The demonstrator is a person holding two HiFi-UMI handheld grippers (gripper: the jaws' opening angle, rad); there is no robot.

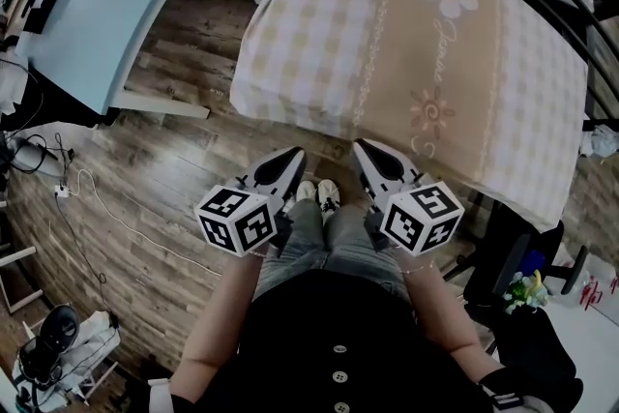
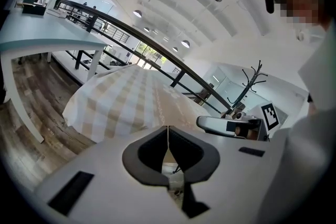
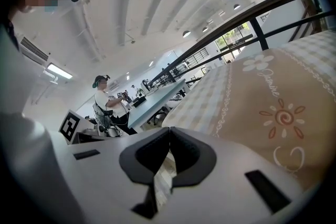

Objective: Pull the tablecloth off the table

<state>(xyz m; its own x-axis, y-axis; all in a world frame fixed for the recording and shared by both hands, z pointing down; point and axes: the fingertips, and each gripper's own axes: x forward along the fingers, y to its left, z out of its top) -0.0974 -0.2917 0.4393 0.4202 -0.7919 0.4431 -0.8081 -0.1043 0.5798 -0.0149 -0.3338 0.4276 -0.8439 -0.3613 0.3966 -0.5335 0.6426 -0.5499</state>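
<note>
Tablecloth (image 1: 416, 44), checked, flower-printed: lying spread over its table, near hem hanging just ahead of left gripper (image 1: 293, 155) and right gripper (image 1: 365, 150), both pressed closed and carrying nothing, seemingly lining up side by side to pinch that hem.

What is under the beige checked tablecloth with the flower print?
The beige checked tablecloth covers its table completely: neither the top nor the legs show. Past its hanging near edge, only the brown wooden plank floor is visible.
</note>
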